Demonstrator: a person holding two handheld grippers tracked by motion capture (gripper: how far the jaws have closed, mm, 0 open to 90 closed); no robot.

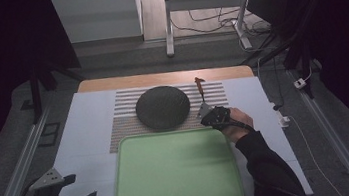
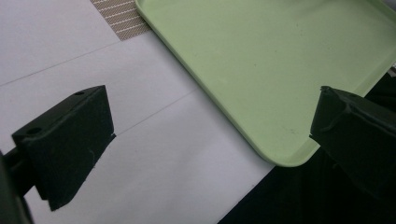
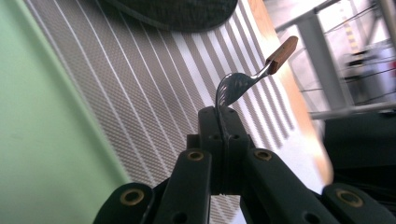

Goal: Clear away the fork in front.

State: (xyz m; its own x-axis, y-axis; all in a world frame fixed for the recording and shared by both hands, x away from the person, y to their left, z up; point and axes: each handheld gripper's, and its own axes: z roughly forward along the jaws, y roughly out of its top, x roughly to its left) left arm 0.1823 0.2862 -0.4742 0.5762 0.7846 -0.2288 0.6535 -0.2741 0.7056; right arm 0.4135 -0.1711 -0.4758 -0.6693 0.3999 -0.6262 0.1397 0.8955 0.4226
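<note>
- Right gripper view: a spoon (image 3: 232,88) with a metal bowl and a wooden handle end stands edge-on between the right gripper (image 3: 219,122)'s black jaws, which are pressed together on the rim of its bowl; the handle runs up and away from the jaws.
- In the high view the spoon (image 1: 201,94) lies along the right side of the striped placemat (image 1: 124,119), handle pointing to the far edge, bowl end at the right gripper (image 1: 205,112).
- The person's right hand (image 1: 236,120) holds that gripper just past the far right corner of the green tray (image 1: 176,173); a dark sleeve (image 1: 266,167) runs along the tray's right side.
- A dark round plate (image 1: 162,107) sits on the placemat just left of the spoon, near it but apart, its near edge close to the tray's far rim.
- The placemat and tray rest on a white sheet (image 1: 87,139) that covers the counter (image 1: 160,78), whose wood shows at the far edge.
- The left gripper (image 1: 73,191) is held at the near left corner, well apart from the spoon; in the left gripper view its jaws stand wide with nothing between them, over the white sheet (image 2: 154,154) and the near corner of the tray (image 2: 280,70).
</note>
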